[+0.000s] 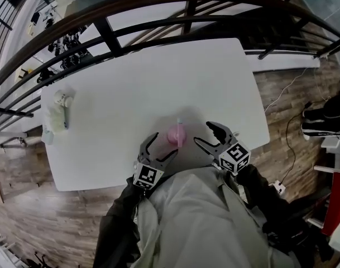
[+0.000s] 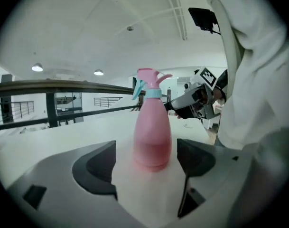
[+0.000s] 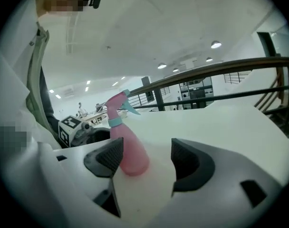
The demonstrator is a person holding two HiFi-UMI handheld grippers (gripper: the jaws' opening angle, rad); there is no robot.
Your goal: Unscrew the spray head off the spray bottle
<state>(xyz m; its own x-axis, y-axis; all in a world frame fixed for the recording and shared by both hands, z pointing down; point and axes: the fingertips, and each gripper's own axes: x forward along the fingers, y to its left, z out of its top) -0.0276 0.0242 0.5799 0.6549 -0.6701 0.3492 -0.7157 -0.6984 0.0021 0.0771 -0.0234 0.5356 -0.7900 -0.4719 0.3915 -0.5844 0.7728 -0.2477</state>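
Spray head (image 2: 149, 80) still sitting on pink spray bottle (image 1: 176, 134); left tongs (image 1: 166, 143) at 8 o'clock, right tongs (image 1: 203, 133) at 3, both gaping empty; unscrewing pending.

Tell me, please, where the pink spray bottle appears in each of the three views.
Head view: the spray bottle is low centre, near the front edge of the white table.
Left gripper view: upright in the centre.
Right gripper view: left of centre, leaning in the picture.
Shared landmark: the dark railing beyond the table.
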